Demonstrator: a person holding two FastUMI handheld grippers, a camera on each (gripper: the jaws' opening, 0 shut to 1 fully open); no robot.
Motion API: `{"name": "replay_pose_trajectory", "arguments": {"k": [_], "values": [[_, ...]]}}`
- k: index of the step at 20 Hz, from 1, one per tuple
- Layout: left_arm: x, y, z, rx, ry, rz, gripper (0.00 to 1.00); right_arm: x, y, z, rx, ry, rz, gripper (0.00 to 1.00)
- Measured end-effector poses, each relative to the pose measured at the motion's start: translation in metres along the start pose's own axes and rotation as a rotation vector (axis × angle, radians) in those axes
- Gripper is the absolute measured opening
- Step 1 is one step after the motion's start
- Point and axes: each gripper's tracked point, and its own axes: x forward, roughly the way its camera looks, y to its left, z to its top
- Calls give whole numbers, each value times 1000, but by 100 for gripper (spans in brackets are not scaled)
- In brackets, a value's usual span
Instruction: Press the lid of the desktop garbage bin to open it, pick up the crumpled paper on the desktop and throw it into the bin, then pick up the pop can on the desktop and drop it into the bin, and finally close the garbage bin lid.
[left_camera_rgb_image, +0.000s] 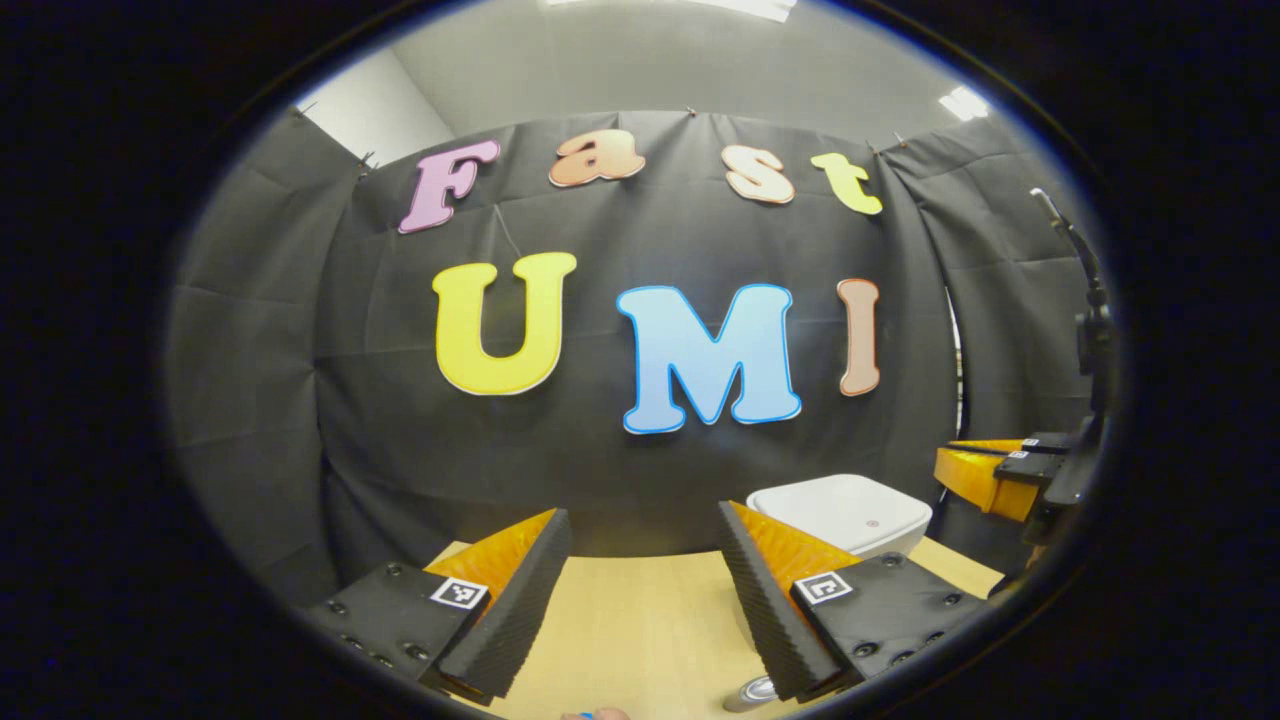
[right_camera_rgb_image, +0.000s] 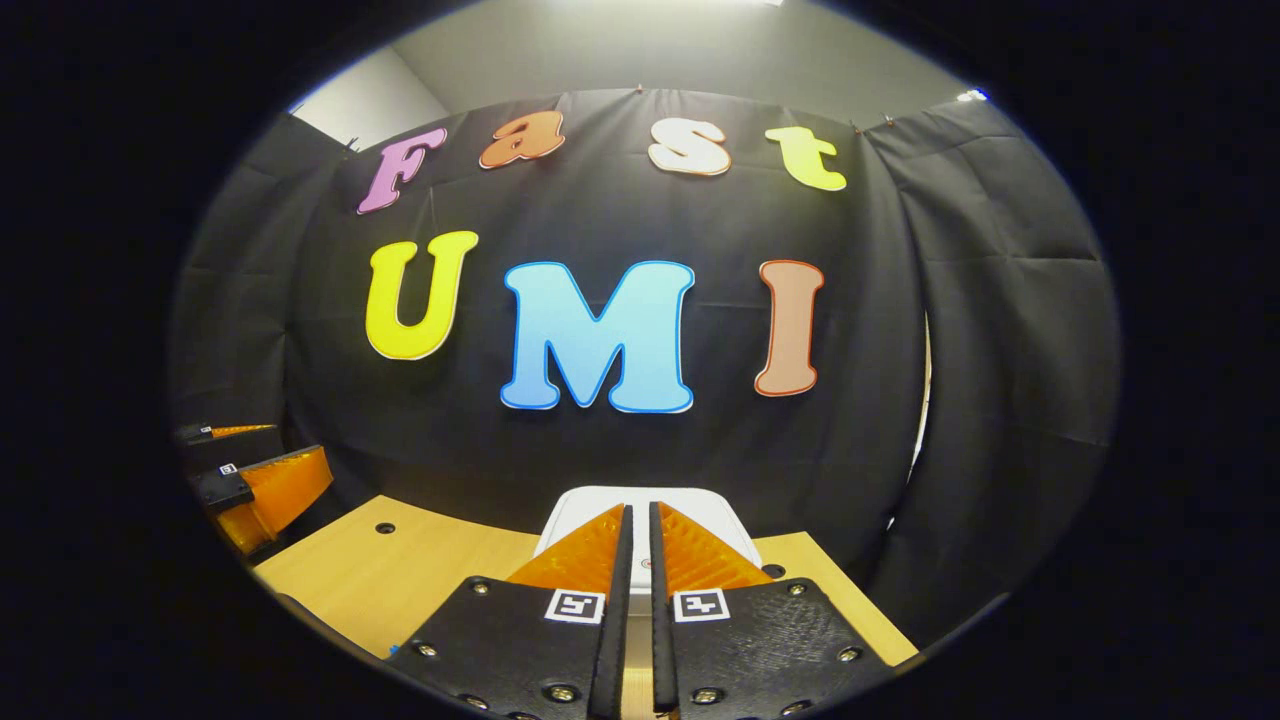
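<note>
The white desktop bin (left_camera_rgb_image: 845, 510) stands at the back right of the wooden table (left_camera_rgb_image: 620, 620), its lid down. In the left gripper view my left gripper (left_camera_rgb_image: 642, 512) is open and empty above the table, left of the bin. The top of the pop can (left_camera_rgb_image: 752, 692) peeks out below its right finger. My right gripper (left_camera_rgb_image: 985, 468) hangs to the right of the bin. In the right gripper view my right gripper (right_camera_rgb_image: 640, 515) is shut with nothing between its fingers, and the bin's lid (right_camera_rgb_image: 590, 500) lies just ahead of its tips. The left gripper (right_camera_rgb_image: 265, 490) shows open at the far left.
Black cloth walls close in the table at the back and both sides. The tabletop (right_camera_rgb_image: 440, 560) has small round holes (right_camera_rgb_image: 385, 527) near the back edge. A dark stand (left_camera_rgb_image: 1085, 300) rises at the right.
</note>
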Motion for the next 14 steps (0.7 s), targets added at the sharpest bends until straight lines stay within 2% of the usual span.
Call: {"name": "replay_pose_trajectory", "arguments": {"k": [14], "values": [[8,6,-10,-17,23,16,96,21,12,-11,-6,40,51,11]]}}
